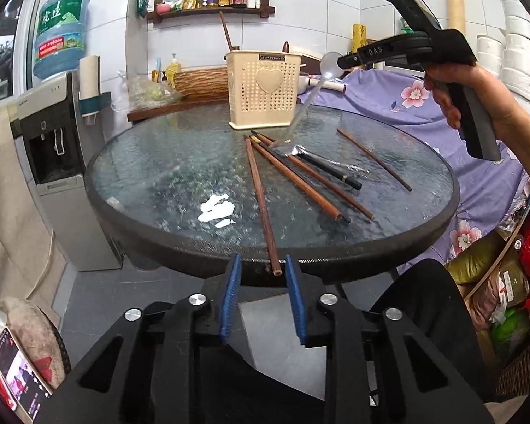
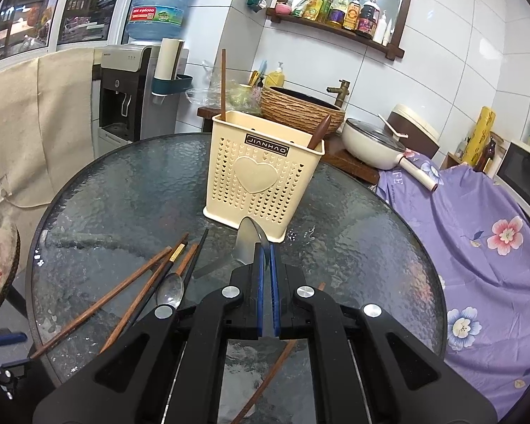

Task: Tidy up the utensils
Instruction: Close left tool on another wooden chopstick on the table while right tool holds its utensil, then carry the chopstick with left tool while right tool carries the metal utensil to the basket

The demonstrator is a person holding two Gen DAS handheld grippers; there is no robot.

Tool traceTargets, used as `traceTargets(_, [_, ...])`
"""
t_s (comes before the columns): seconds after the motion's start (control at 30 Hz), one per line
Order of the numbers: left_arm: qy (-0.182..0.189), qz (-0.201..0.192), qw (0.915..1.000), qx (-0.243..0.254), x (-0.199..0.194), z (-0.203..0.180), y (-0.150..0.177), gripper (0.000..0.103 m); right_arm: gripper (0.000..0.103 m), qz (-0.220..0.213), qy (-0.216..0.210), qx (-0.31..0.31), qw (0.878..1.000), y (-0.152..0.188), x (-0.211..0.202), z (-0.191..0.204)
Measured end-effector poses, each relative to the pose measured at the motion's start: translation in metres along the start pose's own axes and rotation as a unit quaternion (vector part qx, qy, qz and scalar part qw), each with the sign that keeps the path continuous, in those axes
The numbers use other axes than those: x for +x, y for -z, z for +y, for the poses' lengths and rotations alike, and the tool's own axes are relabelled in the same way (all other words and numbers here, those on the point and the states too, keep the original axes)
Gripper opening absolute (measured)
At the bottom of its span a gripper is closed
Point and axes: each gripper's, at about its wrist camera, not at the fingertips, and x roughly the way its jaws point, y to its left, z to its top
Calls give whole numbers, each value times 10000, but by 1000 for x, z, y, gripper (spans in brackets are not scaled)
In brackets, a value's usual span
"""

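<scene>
Left view: my left gripper (image 1: 261, 265) has its fingers apart around the near end of a brown chopstick (image 1: 263, 208) overhanging the glass table (image 1: 141, 176). Right view: my right gripper (image 2: 265, 247) is clamped on a steel spoon (image 2: 247, 243) before the cream basket (image 2: 265, 173).

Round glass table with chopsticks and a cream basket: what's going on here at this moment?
A person holds a gripper in each hand, sorting utensils into the cream perforated plastic basket on the round textured-glass table. The right gripper is shut on a metal spoon, held in front of the basket. The left gripper is open around the near end of a long brown wooden chopstick overhanging the table edge, not yet gripped. More chopsticks and another spoon lie loose on the glass.
</scene>
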Motion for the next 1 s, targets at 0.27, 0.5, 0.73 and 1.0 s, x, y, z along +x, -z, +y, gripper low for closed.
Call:
traceTargets(0.27, [-6, -23, 10000, 60, 4, -7, -1, 16, 4, -24, -14, -17, 10000, -1, -2, 1])
traceTargets(0.5, [-9, -22, 10000, 0, 5, -6, 1, 6, 4, -43, -23, -19, 10000, -1, -2, 3])
traceTargets(0.73, [-41, -257, 9997, 31, -6, -4, -8, 6, 4, -49, -23, -19, 10000, -1, -2, 3])
traceTargets(1.0, [-187, -1057, 9938, 285, -30, 4, -53, 5, 4, -127, -18, -21, 9999, -5, -5, 4])
